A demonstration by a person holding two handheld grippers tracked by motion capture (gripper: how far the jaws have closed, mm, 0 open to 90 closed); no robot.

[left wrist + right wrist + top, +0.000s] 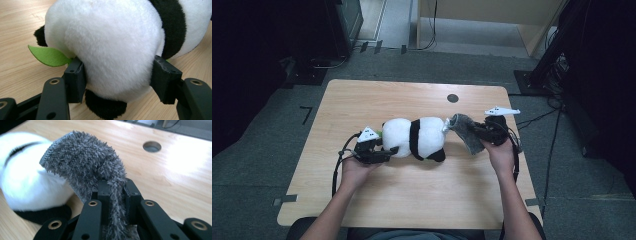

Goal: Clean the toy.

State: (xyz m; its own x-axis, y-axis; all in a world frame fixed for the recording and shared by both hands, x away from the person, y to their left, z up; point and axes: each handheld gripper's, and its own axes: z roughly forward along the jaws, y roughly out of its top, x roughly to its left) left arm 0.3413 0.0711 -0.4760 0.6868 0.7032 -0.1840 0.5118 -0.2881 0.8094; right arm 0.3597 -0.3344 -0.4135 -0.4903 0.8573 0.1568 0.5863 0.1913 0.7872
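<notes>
A black-and-white plush panda (417, 137) lies on its side in the middle of the wooden table (362, 100). My left gripper (384, 150) comes at its left end, and in the left gripper view both pads press into the white fur of the panda (112, 45), one on each side. A green felt leaf (48, 55) sticks out beside the left pad. My right gripper (479, 132) is shut on a grey fuzzy cloth (464, 131) at the panda's right end. In the right gripper view the cloth (85, 162) arches up from the jaws toward the panda (25, 187).
A round cable hole (452, 98) sits in the tabletop near the far edge, also seen as a hole (152, 146) beyond the cloth. Dark equipment and cables stand on the grey floor around the table. Bare wood stretches in front of the panda.
</notes>
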